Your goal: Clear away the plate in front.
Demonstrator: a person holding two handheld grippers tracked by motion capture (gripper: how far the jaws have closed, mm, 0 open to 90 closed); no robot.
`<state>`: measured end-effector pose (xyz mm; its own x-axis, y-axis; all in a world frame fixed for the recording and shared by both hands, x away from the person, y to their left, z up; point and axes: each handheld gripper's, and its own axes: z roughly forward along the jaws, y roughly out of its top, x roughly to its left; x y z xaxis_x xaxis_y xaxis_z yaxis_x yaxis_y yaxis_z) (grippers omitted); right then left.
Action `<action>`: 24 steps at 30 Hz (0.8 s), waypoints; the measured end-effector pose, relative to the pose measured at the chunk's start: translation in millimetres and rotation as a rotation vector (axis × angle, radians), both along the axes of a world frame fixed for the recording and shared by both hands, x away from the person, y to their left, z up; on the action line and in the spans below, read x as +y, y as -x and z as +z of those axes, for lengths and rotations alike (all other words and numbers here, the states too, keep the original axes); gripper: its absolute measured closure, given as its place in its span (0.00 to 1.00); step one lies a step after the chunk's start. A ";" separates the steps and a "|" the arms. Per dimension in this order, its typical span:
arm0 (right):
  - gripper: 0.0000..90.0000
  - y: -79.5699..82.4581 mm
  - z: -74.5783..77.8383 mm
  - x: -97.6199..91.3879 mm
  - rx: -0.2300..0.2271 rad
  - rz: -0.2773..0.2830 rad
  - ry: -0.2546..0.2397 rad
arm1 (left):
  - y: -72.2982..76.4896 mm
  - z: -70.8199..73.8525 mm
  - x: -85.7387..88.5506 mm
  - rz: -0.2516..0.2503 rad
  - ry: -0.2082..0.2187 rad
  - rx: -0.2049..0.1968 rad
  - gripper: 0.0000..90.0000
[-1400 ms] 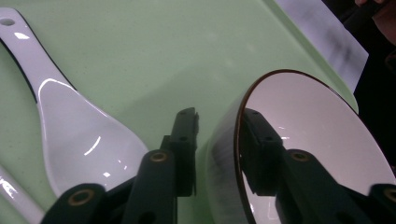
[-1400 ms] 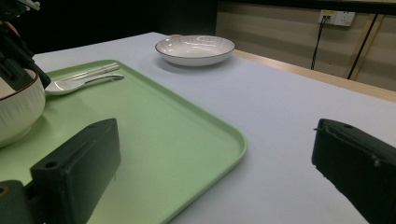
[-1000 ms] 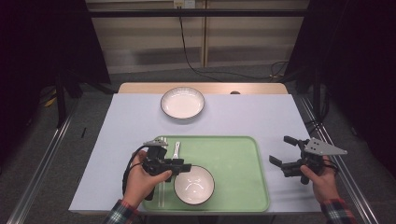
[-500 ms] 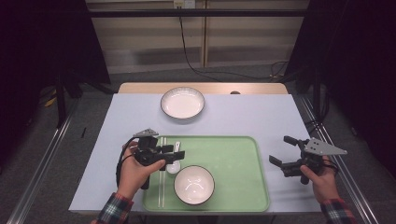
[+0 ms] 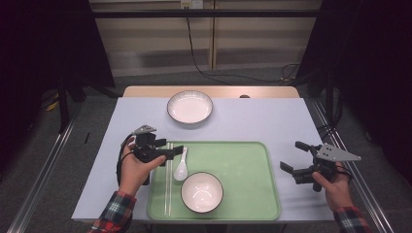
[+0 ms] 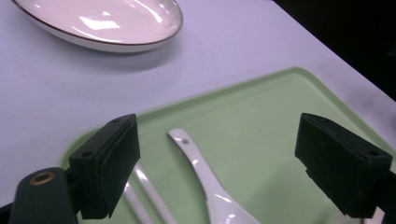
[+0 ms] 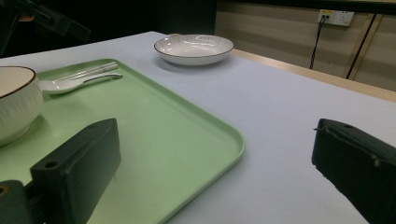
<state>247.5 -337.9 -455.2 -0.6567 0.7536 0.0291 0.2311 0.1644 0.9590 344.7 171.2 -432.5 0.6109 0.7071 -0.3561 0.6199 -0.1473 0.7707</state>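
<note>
Tray (image 5: 243, 160), right half: bare green surface, open to passage.
Tray, left part: chopsticks (image 5: 168, 179), spoon (image 5: 180, 167) and bowl (image 5: 201, 191) close together; narrow gaps.
Table (image 5: 257, 121), middle strip: free between tray and plate (image 5: 190, 107).
Table, right edge: unobstructed beside tray.

Spoon (image 6: 205, 186) bowl end past the edge

The person is wearing plaid sleeves (image 5: 114, 213) in red, white and dark blue. Each hand is gripping a black tool: the left gripper (image 5: 176, 150) is trailing a black cable, the right gripper (image 5: 294, 157) is carrying a grey three-cornered plate (screw holes are dotting the jaw blocks).
</note>
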 end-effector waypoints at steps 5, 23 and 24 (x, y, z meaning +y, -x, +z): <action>0.01 0.3 -0.1 -1.4 -0.004 0.000 0.002 | -12.8 -2.6 3.8 0.035 -0.008 -0.011 0.12; 0.01 -0.6 -0.4 -1.5 -0.006 0.002 0.009 | -64.6 -6.4 9.2 0.133 -0.031 -0.025 0.11; 0.01 -0.5 -0.3 -1.6 -0.004 0.002 0.010 | -67.1 -6.9 10.0 0.133 -0.039 -0.027 0.11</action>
